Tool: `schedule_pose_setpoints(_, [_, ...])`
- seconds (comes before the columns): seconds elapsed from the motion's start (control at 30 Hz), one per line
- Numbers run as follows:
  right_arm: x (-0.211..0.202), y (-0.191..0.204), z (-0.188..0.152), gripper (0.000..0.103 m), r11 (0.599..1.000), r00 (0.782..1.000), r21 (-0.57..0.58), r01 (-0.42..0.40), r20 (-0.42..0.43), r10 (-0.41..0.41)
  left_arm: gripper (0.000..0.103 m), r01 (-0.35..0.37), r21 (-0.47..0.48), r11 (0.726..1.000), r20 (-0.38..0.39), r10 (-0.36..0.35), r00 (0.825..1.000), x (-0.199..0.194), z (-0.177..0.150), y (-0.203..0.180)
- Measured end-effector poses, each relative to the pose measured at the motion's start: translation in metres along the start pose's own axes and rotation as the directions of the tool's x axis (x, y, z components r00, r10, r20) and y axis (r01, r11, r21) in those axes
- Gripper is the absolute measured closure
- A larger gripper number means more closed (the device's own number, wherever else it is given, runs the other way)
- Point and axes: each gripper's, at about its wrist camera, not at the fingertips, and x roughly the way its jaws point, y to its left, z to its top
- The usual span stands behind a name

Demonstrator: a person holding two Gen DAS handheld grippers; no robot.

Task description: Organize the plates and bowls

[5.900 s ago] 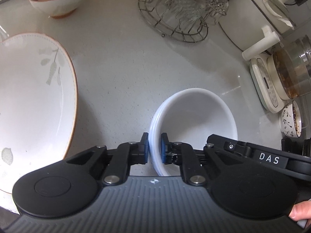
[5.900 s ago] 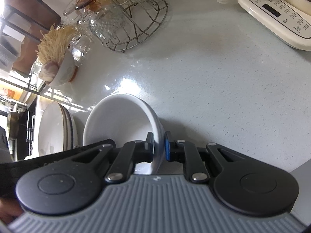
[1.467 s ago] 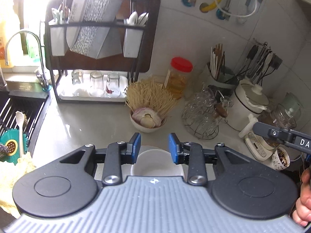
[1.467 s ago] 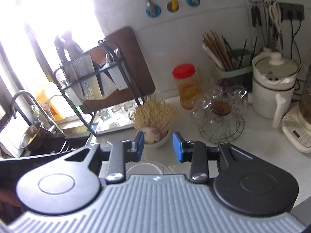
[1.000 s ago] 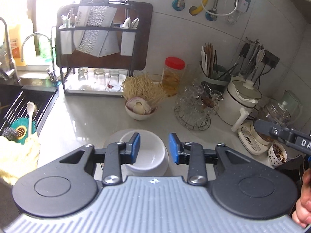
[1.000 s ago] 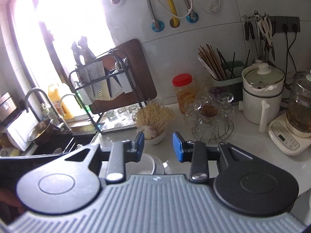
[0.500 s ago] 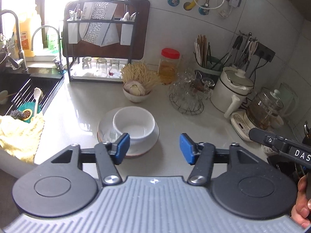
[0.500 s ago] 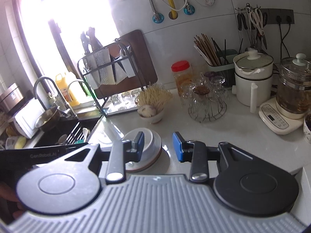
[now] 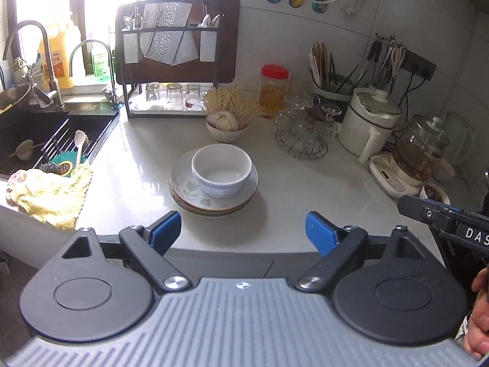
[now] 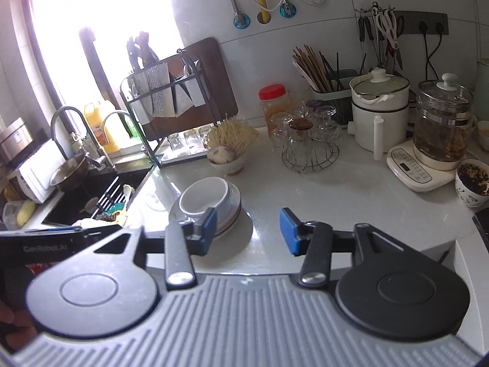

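Left gripper: blue-padded fingers spread wide, nothing between them. Held back over the near edge of the desk, looking across it, level and clear of the crockery. Right gripper: fingers also parted, empty, held above the desk edge and aimed toward the sink side; its left finger overlaps the plate rim in view, but contact cannot be confirmed.

White bowl stands upright, centred on a stack of plates with a leaf motif and brownish rims. Bowl interior looks empty. The stack sits mid-desk, ahead of both grippers.

Behind the stack: small bowl holding garlic and a bundle of pale dried noodles. Right of it, wire basket filled with glass cups. Red-lidded jar of amber contents at the wall. White electric pot, then glass kettle with dark brew on its base. Patterned cup holds dark loose bits.

Left: sink, yellow cloth draped on its edge.
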Motion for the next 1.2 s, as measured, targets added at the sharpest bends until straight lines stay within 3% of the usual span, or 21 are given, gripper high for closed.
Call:
schedule_pose_setpoints(0.17, [-0.007, -0.001, -0.006, 0.034, 0.999, 1.000, -0.018, 0.028, 0.008, -0.028, 0.005, -0.010, 0.004, 1.000, -0.008, 0.010, 1.000, -0.008, -0.011, -0.004])
schedule_pose_setpoints(0.23, [-0.008, -0.003, -0.007, 0.019, 1.000, 1.000, -0.001, 0.017, 0.009, -0.017, 0.004, -0.018, 0.003, 1.000, -0.012, 0.018, 1.000, -0.011, -0.015, -0.005])
schedule_pose_setpoints(0.3, [-0.009, -0.002, -0.009, 0.016, 1.000, 1.000, -0.002, 0.014, -0.002, -0.014, 0.004, -0.018, -0.003, 1.000, -0.014, 0.018, 1.000, -0.013, -0.017, -0.005])
schedule_pose_setpoints(0.4, [-0.011, -0.002, -0.013, 0.000, 1.000, 1.000, -0.005, 0.017, 0.004, -0.017, 0.003, -0.022, -0.011, 1.000, -0.013, 0.022, 1.000, -0.015, -0.020, -0.004])
schedule_pose_setpoints(0.6, [-0.007, -0.003, -0.019, 0.000, 1.000, 1.000, 0.003, 0.017, -0.023, -0.017, 0.003, -0.039, -0.002, 0.999, -0.021, 0.039, 0.999, -0.014, -0.021, -0.005])
schedule_pose_setpoints(1.2, [-0.002, 0.000, -0.026, 0.000, 0.999, 0.999, 0.026, 0.041, -0.004, -0.041, 0.003, -0.046, 0.007, 0.999, -0.029, 0.046, 0.999, -0.006, -0.024, 0.002])
